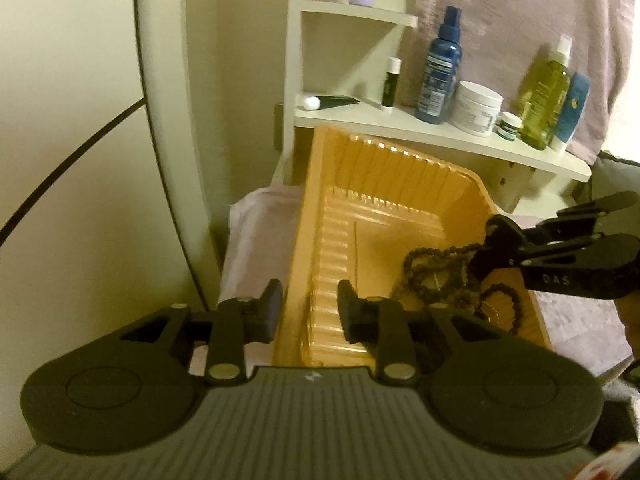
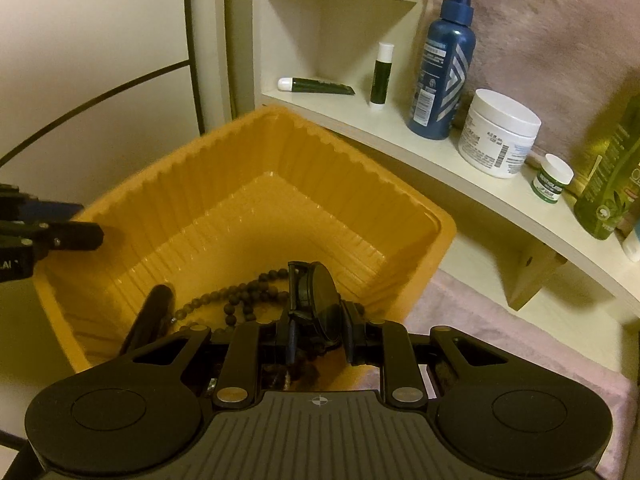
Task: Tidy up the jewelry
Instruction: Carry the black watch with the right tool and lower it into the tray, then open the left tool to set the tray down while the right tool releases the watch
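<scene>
An orange ribbed plastic tray (image 1: 384, 160) (image 2: 224, 152) rests on a pink cloth. Dark bead strands (image 1: 436, 276) (image 2: 240, 300) lie in its near corner, with a small bead bracelet (image 1: 508, 304) beside them. My left gripper (image 1: 310, 312) stands open astride the tray's left wall, its pads clear of the plastic; one of its fingers (image 2: 76, 236) shows at the left in the right wrist view. My right gripper (image 2: 320, 320) (image 1: 486, 246) is inside the tray over the beads, shut on a black object with a round dark disc (image 2: 326, 300).
A white corner shelf (image 1: 400, 124) behind the tray holds a blue spray bottle (image 1: 440, 68), a white jar (image 1: 476, 108), a small green-labelled pot (image 1: 510, 126), a green bottle (image 1: 546, 96), a lip balm and a lying tube. The pink cloth (image 1: 256, 240) covers the surface.
</scene>
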### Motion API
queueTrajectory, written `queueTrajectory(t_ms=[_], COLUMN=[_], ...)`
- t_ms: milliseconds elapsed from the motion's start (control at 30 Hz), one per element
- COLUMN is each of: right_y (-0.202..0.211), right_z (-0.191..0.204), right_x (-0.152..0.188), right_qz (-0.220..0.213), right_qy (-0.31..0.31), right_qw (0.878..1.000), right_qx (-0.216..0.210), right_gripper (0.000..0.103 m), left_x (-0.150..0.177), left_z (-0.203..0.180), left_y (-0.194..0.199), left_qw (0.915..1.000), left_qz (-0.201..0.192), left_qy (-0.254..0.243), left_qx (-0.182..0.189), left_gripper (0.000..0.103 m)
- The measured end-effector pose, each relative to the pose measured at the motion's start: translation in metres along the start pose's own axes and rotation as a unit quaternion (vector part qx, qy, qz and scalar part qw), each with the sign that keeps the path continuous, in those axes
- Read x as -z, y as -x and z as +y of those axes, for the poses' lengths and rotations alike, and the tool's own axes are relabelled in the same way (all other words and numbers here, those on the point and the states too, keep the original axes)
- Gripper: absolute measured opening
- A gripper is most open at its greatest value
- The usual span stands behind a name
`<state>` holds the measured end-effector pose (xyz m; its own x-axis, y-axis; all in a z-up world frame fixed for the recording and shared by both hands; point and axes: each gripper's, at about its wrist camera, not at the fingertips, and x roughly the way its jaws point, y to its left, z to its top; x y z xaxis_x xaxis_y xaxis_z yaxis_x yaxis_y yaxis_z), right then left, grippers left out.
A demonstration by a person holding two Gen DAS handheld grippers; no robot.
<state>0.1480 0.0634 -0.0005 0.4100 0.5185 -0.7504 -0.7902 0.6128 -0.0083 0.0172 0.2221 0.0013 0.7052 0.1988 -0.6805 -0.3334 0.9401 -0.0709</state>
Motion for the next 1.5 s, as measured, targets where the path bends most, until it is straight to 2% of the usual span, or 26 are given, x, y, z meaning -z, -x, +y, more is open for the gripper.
queueTrajectory(t_ms=[767,867,1000,1267,1433,1500], right_y=[-0.009,-0.011,-0.006,0.005,0.014,0.018], right_z=[0.009,0.009,0.008,-0.003,-0.012,-0.015], right_x=[-0.009,-0.008,-0.010,-0.011,-0.006,-0.002], right_qz=[-0.008,-0.012,-0.038,-0.061,-0.066,-0.065], right_qy=[-0.008,-0.008,-0.019,-0.042,-0.069,-0.084], right_qw=[1.000,1.000,0.999,0.997,0.995,0.994], right_qx=[-0.010,-0.016,-0.020,-0.005,0.002,0.000], right_gripper=[0.025,0.031,0.062,0.067,0.072,0.076], left_x=[0.002,0.002,0.003,0.003,0.003,0.002], left_z=[0.008,0.009,0.009,0.009,0.007,0.006], left_y=[0.002,0.002,0.002,0.005,0.007,0.008], left_qw=[1.0000,1.0000,0.9999,0.9999,0.9998,0.9998], left_qz=[-0.001,-0.001,-0.001,-0.006,-0.006,-0.006], left_qy=[0.004,0.004,0.004,0.006,0.006,0.004], left_qx=[-0.008,-0.009,-0.010,-0.013,-0.019,-0.021], left_gripper=[0.025,0.025,0.026,0.031,0.046,0.060])
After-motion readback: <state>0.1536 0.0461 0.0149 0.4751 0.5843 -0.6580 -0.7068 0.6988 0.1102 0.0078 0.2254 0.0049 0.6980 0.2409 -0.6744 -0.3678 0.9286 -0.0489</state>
